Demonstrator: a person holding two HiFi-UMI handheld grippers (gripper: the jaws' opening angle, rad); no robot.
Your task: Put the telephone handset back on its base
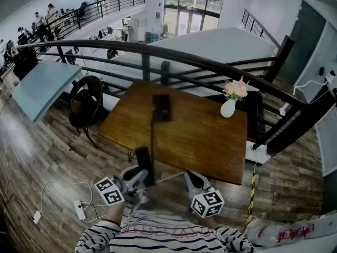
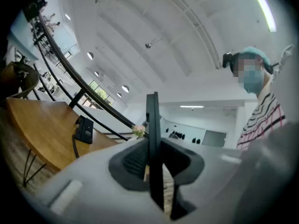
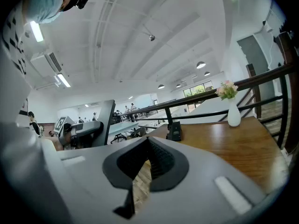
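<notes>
The black telephone base (image 1: 161,107) lies on the far middle of the wooden table (image 1: 210,141), and its dark cord (image 1: 152,136) runs toward me. The black handset (image 1: 142,161) stands upright off the table's near edge, with my left gripper (image 1: 142,179) shut on its lower part. In the left gripper view the handset (image 2: 152,120) rises edge-on between the jaws of the left gripper (image 2: 154,169), with the base (image 2: 85,129) far off to the left. My right gripper (image 1: 196,182) hovers beside it, its jaws together on nothing (image 3: 148,141). It looks toward the base (image 3: 174,131).
A white vase of pink flowers (image 1: 229,105) stands at the table's far right corner. A black railing (image 1: 158,51) runs behind the table. A round dark chair (image 1: 84,101) sits at the left, and a power strip with cables (image 1: 80,210) lies on the floor.
</notes>
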